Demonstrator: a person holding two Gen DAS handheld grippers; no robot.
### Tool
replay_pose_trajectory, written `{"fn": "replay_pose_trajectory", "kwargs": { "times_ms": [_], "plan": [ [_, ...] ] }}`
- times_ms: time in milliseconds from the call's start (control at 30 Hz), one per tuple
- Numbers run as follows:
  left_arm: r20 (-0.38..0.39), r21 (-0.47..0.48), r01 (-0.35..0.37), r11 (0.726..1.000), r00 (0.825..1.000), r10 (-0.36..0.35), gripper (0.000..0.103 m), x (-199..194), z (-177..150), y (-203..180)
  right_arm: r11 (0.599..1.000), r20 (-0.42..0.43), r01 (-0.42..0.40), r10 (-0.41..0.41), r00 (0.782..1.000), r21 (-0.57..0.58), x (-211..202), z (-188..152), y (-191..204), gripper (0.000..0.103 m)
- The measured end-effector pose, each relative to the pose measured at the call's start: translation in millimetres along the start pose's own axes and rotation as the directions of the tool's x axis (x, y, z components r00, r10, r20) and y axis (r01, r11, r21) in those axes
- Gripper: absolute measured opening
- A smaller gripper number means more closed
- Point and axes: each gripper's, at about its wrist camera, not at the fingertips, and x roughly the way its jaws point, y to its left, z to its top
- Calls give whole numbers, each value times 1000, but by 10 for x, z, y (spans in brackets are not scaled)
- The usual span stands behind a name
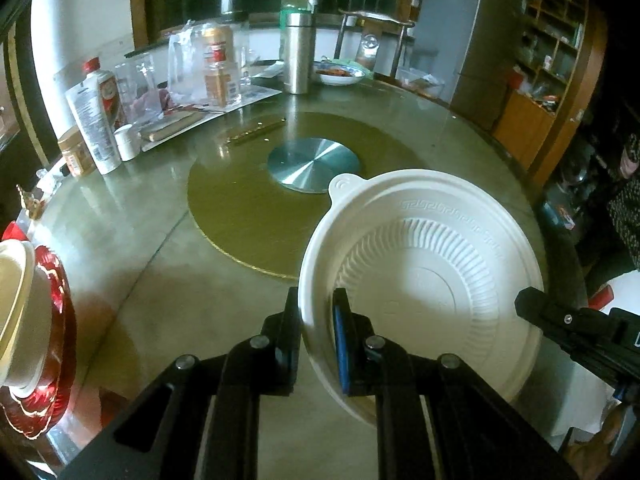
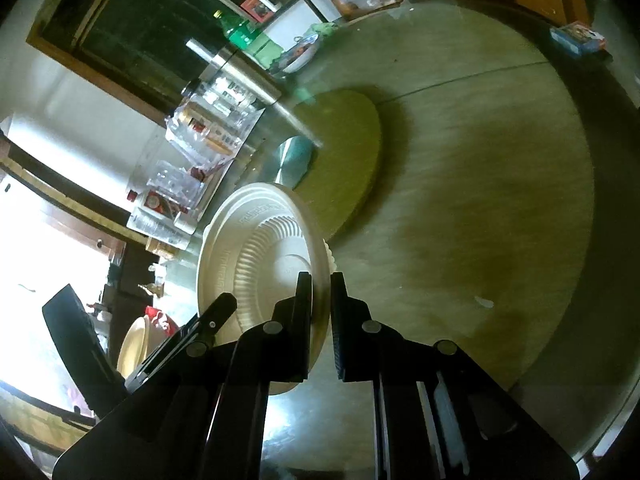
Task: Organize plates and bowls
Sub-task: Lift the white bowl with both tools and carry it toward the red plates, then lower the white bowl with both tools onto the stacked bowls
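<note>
A white, round, ribbed plastic bowl [image 1: 424, 280] with a small tab on its rim is held above the round glass-topped table [image 1: 168, 280], tilted, just on the near side of the brushed metal disc [image 1: 314, 164] at the table's centre. The left gripper [image 1: 318, 328] is clamped on the bowl's rim on one side, its black fingers pinching the thin edge between them; the right gripper [image 2: 321, 312] is likewise closed on the opposite edge of the same rim, so the bowl hangs between the two tools. In the left wrist view the right gripper's black finger shows at the bowl's far edge. Beyond the metal disc stand a tall steel flask [image 1: 298, 52], a green plastic bottle [image 1: 294, 4] and a small dish of food [image 1: 338, 72]. To the disc's left are a white squeeze bottle with a red cap [image 1: 96, 116] and clear plastic packaging [image 1: 196, 64]. Further left of the disc, at the table's edge, a cream-coloured bowl [image 1: 16, 312] sits on a red patterned dish [image 1: 56, 344].
</note>
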Motion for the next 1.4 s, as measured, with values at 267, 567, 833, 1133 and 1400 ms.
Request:
{"fn": "replay_pose_trajectory", "kwargs": {
  "times_ms": [267,567,833,1133,1400],
  "plan": [
    [12,-22,-7,1000,1000,8,13,-67,-22,142,999,-11,-5,5,1000,-31,38,-35,126,10],
    [29,-57,-15,998,999,17,13,-153,-23,335,998,-24,-16,15,1000,-68,128,-52,324,10],
    [55,-89,-31,996,998,36,13,-303,-24,507,993,-36,-40,36,999,-107,182,-93,540,10],
    [129,-144,-72,987,987,91,13,-657,37,821,981,-49,-101,94,994,-166,239,-134,921,10],
    [216,-250,-151,956,954,207,13,-1149,12,1372,946,-121,-212,187,975,-246,463,-263,1553,10]
  ]
}}
